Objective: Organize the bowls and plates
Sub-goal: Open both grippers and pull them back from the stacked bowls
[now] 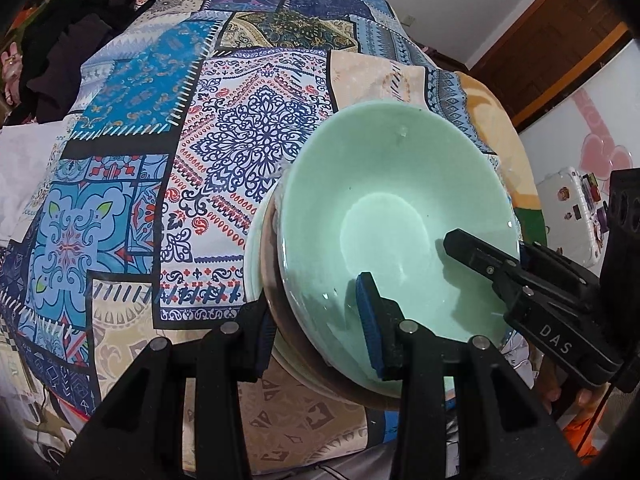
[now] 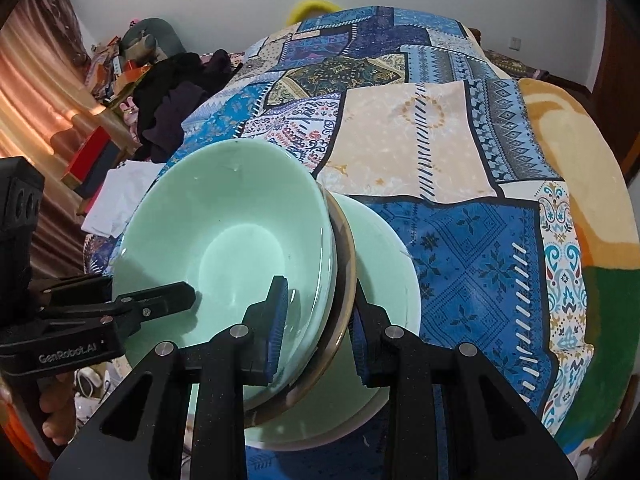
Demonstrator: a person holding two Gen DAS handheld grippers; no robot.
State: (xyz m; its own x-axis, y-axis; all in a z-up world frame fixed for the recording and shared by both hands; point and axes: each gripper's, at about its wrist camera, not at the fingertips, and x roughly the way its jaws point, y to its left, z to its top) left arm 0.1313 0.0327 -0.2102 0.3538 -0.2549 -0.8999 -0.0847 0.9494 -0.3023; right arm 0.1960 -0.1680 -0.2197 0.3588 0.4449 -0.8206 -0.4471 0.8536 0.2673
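Observation:
A mint green bowl (image 1: 400, 208) (image 2: 224, 232) sits on a brown-rimmed dish (image 1: 280, 320) (image 2: 347, 256), which sits on a pale green plate (image 1: 251, 256) (image 2: 384, 256). My left gripper (image 1: 316, 332) is shut on the stack's rim, one blue pad inside the bowl and the other under the plate. My right gripper (image 2: 318, 332) clamps the opposite rim the same way. Each wrist view shows the other gripper across the bowl: the right gripper (image 1: 520, 280) and the left gripper (image 2: 132, 308). Whether the stack touches the patchwork cloth (image 1: 160, 160) (image 2: 440, 140) below, I cannot tell.
The blue patchwork cloth covers a bed. Dark clothes (image 1: 60, 60) (image 2: 168, 108) and a white cloth (image 2: 116, 196) lie at its far left side. A white sticker-covered case (image 1: 568, 208) stands on the floor beyond the bed's right edge.

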